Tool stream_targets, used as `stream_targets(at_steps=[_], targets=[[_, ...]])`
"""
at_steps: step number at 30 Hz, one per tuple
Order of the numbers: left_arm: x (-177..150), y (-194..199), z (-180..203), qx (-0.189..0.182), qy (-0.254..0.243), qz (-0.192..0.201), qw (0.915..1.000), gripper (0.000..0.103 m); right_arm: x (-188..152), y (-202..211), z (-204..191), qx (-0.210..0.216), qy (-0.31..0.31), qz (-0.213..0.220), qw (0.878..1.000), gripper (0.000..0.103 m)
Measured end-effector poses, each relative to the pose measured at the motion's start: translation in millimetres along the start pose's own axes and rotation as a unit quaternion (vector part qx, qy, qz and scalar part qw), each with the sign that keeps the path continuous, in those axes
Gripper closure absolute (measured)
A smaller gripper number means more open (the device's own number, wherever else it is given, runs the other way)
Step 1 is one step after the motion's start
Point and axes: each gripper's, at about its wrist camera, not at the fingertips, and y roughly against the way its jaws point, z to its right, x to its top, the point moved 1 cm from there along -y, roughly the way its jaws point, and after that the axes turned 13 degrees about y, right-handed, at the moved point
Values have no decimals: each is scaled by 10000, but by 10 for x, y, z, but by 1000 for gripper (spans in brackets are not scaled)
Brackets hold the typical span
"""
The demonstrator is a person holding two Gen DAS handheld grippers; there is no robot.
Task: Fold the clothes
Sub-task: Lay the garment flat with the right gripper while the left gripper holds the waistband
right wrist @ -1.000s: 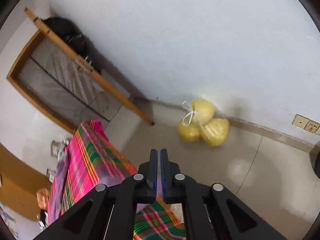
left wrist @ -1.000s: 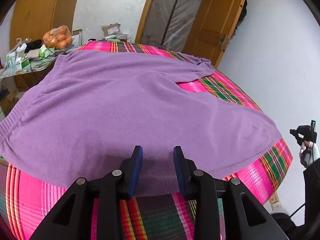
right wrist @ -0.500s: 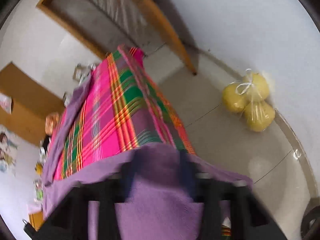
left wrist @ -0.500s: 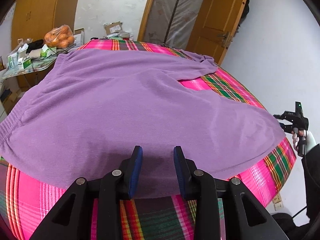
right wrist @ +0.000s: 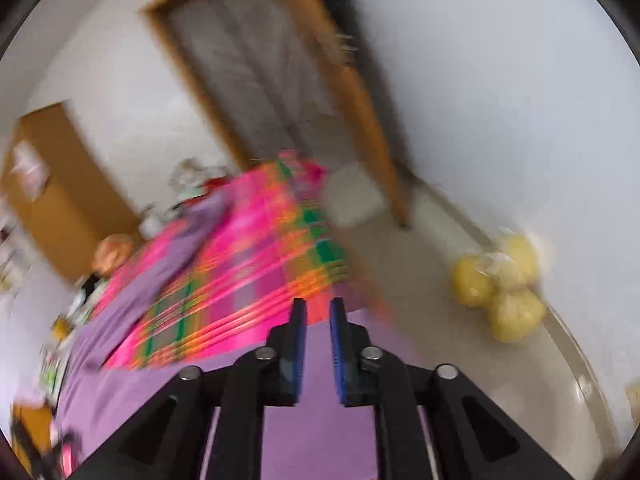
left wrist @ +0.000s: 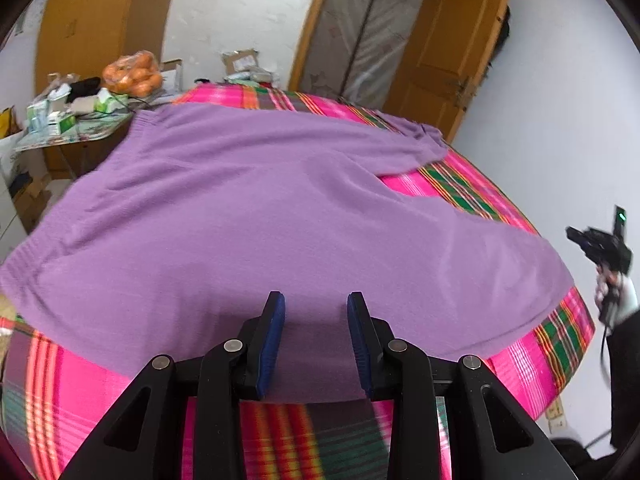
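A purple garment (left wrist: 260, 220) lies spread flat over the pink plaid bedspread (left wrist: 460, 188). My left gripper (left wrist: 315, 298) hovers over the garment's near hem, open, with nothing pinched between its blue pads. My right gripper (right wrist: 317, 306) is over the garment's right corner (right wrist: 312, 420), next to the bedspread (right wrist: 260, 248). Its jaws are opening and only a narrow empty gap shows between them. The right wrist view is blurred by motion. In the left wrist view a gloved hand (left wrist: 616, 292) holds that gripper just off the bed's right edge.
A cluttered side table (left wrist: 60, 132) with a bag of oranges (left wrist: 134, 72) stands at the bed's far left. A wooden door (left wrist: 440, 60) is behind the bed. A bag of yellow fruit (right wrist: 500, 292) lies on the floor by the wall.
The right gripper went from shut to open while its view swung and rolled from the floor and wall onto the bed. In the left view it rose beside the bed. The left gripper stayed put.
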Motion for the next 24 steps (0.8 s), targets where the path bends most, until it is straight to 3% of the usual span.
stream_targets(at_steps=[2, 5, 10, 13, 17, 21, 24], targets=[[43, 76, -98, 93, 130, 152, 9998, 69, -102, 62, -435, 493, 639, 43, 9967, 72], [81, 200, -249, 250, 320, 346, 9986, 69, -331, 13, -1125, 1191, 1669, -238, 9785, 71], [89, 463, -489, 576, 478, 663, 9950, 64, -838, -77, -2157, 1939, 3234, -742, 9232, 71], [77, 627, -730, 768, 747, 833, 9907, 63, -1100, -10, -2555, 2113, 4089, -773, 8844, 66], [60, 782, -1093, 986, 1280, 1030, 9815, 53, -1296, 47, -2785, 2316, 4658, -810, 8502, 59], [58, 892, -1487, 1051, 2053, 1236, 9652, 46, -1370, 40, -2840, 2316, 4776, -910, 8426, 59], [63, 833, -1638, 975, 2347, 1143, 9604, 45, -1396, -43, -2876, 2225, 4853, -974, 8399, 59]])
